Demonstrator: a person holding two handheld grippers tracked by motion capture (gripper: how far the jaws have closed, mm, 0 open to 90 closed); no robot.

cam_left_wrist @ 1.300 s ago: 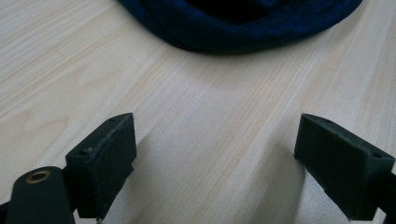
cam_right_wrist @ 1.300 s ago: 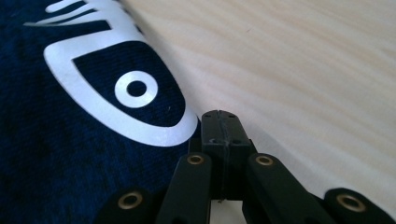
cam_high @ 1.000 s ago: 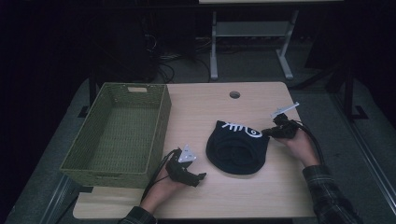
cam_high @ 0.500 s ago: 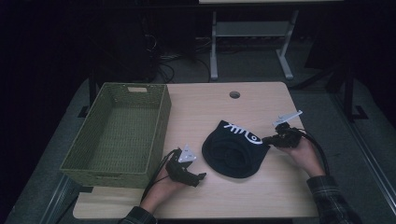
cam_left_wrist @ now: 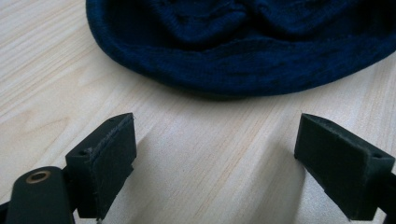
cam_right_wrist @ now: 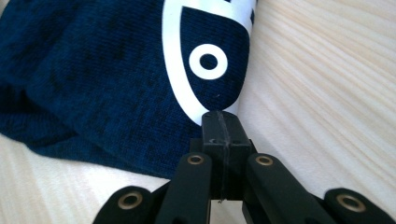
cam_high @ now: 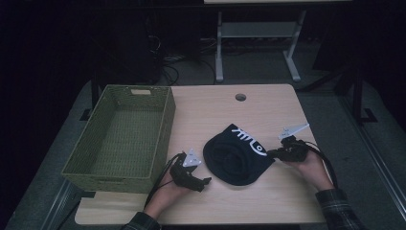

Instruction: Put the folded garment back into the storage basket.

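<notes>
The left gripper (cam_left_wrist: pixel 217 158) sits low over the wooden table (cam_left_wrist: pixel 56 70). Its two black jaws stand far apart, with bare wood between them and nothing held. A dark blue knitted hat (cam_left_wrist: pixel 243 51) lies flat on the table just past the jaws. The hat's round edge is near the jaws but does not touch them.

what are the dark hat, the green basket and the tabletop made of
Hat: navy knitted fabric, soft and matte, with visible ribbed stitches; its white printed design looks smooth. Basket: olive-green woven weave, perhaps paper cord or plastic. Tabletop: pale wood-grain surface, probably laminate, slightly sheened.
</notes>
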